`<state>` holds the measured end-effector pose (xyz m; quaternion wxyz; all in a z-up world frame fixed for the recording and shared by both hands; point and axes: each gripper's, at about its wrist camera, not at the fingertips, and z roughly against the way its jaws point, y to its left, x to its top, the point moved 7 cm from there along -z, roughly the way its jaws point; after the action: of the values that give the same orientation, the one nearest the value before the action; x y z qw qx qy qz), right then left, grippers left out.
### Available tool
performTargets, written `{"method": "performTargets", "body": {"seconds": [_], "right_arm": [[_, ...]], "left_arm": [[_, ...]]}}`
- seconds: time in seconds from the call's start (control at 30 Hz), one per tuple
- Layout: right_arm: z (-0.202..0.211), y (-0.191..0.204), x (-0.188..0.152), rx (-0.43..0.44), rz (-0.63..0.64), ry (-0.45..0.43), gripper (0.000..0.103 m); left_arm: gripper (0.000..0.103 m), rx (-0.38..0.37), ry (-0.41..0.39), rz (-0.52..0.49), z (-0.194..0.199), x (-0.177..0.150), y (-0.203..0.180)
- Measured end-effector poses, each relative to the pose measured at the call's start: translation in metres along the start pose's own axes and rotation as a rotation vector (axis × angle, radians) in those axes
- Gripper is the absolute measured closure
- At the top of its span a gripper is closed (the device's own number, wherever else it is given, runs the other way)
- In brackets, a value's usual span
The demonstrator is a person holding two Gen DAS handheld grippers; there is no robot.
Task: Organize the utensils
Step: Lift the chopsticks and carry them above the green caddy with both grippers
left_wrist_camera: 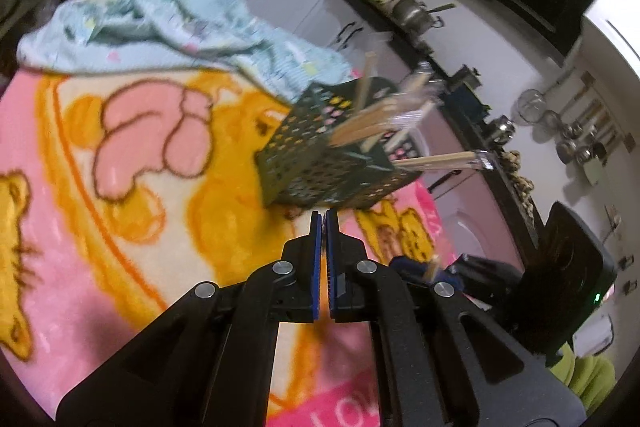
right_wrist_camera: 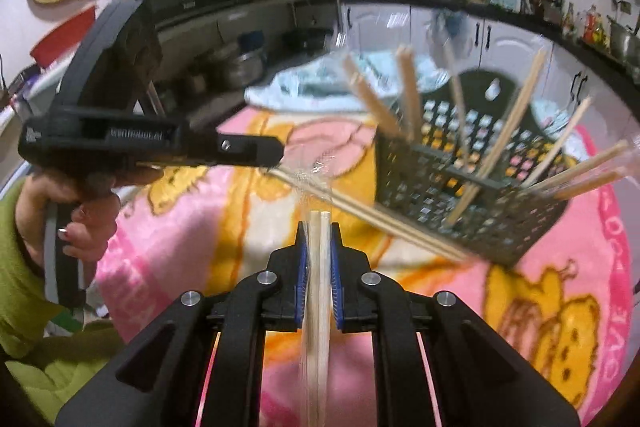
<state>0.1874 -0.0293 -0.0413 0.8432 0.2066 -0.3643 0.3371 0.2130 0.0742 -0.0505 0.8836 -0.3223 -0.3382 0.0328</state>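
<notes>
Seen from the right wrist camera, at far left, a person's hand [right_wrist_camera: 86, 215] in a green sleeve [right_wrist_camera: 24, 267] grips the handle of the left hand-held gripper [right_wrist_camera: 276, 153], which points rightward. Its jaws are closed, and a wrapped pair of wooden chopsticks [right_wrist_camera: 360, 215] appears to run from its tip, slanting down toward the basket; whether the pads truly pinch that wrapper cannot be told, since the left wrist camera shows the blue pads meeting with nothing visible between them.

In the centre foreground, the right hand-held gripper [right_wrist_camera: 319, 227] is closed on another wrapped pair of chopsticks [right_wrist_camera: 318, 299], held lengthwise between the blue pads with the tips poking just past them, aimed forward. That grip probably suits sliding the pair upright into the basket.

To the right, a dark green perforated plastic basket [right_wrist_camera: 460, 211] rests on a pink and yellow cartoon blanket [right_wrist_camera: 192, 227]. Several chopstick pairs [right_wrist_camera: 504, 147] already lean outward in it at varied angles, sorted there.

Behind, a crumpled pale blue cloth [right_wrist_camera: 304, 87] lies on the blanket, with kitchen cabinets [right_wrist_camera: 508, 39] beyond.
</notes>
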Motion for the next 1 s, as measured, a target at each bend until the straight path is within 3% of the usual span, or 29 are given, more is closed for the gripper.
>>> {"method": "performTargets", "body": {"seconds": [0.37, 1.0], "right_arm": [[0.083, -0.032, 0.023, -0.076, -0.04, -0.179, 0.098], [0.149, -0.062, 0.067, -0.155, -0.065, -0.358, 0.098]], "left_arm": [[0.103, -0.041, -0.079, -0.146, 0.034, 0.014, -0.068], [0.103, -0.132, -0.17, -0.286, 0.059, 0.055, -0.151]]}}
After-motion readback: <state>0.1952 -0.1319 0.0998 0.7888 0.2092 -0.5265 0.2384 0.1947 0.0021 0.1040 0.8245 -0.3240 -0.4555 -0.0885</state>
